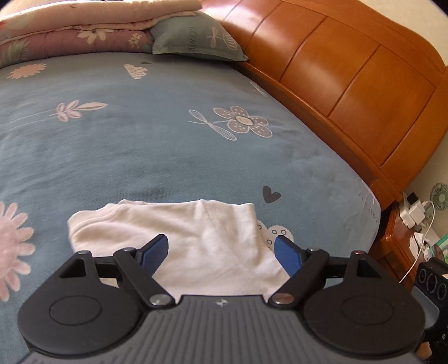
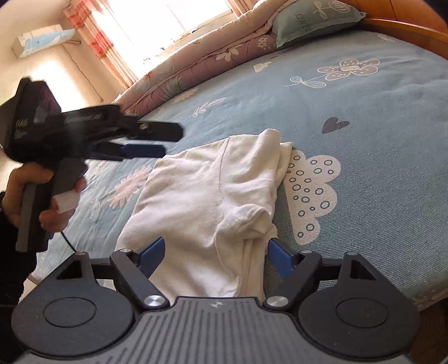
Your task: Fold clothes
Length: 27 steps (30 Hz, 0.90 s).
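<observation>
A white folded garment lies on the blue flowered bedsheet, near the bed's front edge. My left gripper hovers open above the garment's near end, with nothing pinched between its blue pads. In the right wrist view the left gripper shows from the side in a person's hand, raised off the bed to the left of the garment. My right gripper stands open, its pads on either side of the garment's bunched near corner and not pressing on it.
A wooden headboard runs along the right side. A green pillow and a folded flowered quilt lie at the far end. A nightstand with chargers and cables stands beside the bed. A bright window with curtains is behind.
</observation>
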Each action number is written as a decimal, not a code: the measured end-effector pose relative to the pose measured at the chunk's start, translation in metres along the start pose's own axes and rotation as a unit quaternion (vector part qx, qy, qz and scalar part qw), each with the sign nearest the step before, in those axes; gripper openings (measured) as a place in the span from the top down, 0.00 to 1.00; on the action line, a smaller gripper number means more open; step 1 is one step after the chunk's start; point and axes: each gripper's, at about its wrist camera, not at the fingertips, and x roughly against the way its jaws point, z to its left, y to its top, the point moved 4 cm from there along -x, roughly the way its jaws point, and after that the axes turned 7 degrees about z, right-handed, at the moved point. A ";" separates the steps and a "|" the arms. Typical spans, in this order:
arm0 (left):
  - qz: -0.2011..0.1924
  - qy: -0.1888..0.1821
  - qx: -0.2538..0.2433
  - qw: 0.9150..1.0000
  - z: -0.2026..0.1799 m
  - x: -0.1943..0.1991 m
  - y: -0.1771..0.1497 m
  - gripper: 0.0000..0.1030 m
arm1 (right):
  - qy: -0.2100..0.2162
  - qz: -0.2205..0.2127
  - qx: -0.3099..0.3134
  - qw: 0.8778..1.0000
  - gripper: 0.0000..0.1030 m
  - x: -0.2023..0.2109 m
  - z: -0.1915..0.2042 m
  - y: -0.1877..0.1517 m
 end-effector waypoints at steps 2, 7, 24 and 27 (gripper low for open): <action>-0.012 0.000 0.041 0.999 0.022 0.019 -0.012 0.18 | 0.019 0.002 -0.021 1.000 0.15 0.000 -0.006 0.004; -0.025 -0.047 0.193 0.980 0.085 0.035 -0.058 0.18 | 0.058 0.007 -0.081 0.995 0.14 -0.003 -0.030 0.022; -0.002 -0.176 0.317 0.932 0.116 -0.024 -0.078 0.17 | 0.116 0.043 -0.184 0.975 0.10 -0.058 -0.065 0.061; 0.005 -0.172 0.303 0.937 0.113 -0.031 -0.066 0.17 | 0.125 0.042 -0.184 0.974 0.10 -0.067 -0.069 0.073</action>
